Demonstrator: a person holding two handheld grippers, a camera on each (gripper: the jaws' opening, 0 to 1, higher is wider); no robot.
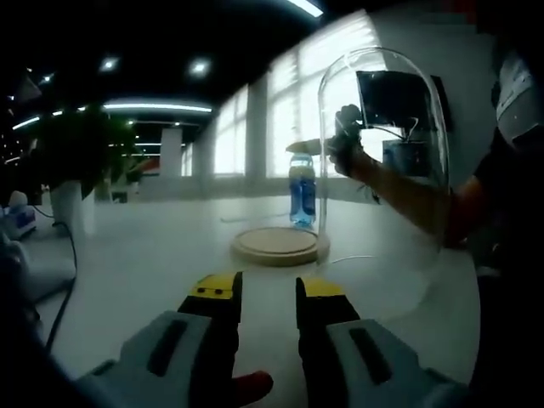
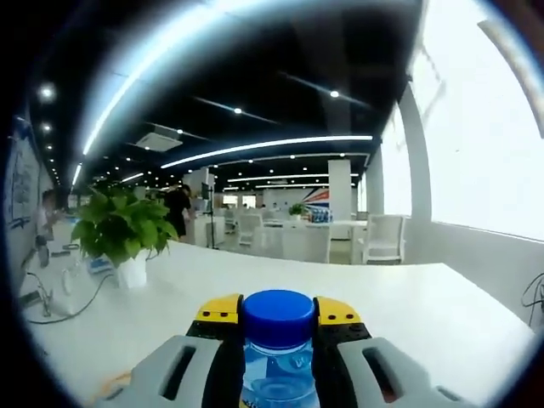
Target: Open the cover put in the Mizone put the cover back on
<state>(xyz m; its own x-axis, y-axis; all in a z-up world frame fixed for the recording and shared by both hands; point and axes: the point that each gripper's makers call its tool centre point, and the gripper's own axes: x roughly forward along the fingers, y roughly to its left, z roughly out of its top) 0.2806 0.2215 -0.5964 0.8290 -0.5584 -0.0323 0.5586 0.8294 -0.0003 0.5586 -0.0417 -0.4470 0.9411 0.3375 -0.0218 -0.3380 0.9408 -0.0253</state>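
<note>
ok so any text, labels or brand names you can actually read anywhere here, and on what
None can be read.
Blue bottle label, left gripper view: too blurred to read.
Blue-capped bottle gripped in the right claw: no lettering legible.
Whiteboard at the left edge, right gripper view: dark marks, too small and blurred to read.
Red and blue graphic on the far wall: no words legible.

An open office with a dark ceiling crossed by long strip lights and small spotlights. Tall bright windows line one wall. A white bench runs wide; a potted plant stands near its far edge. White chairs and pillars stand beyond.
</note>
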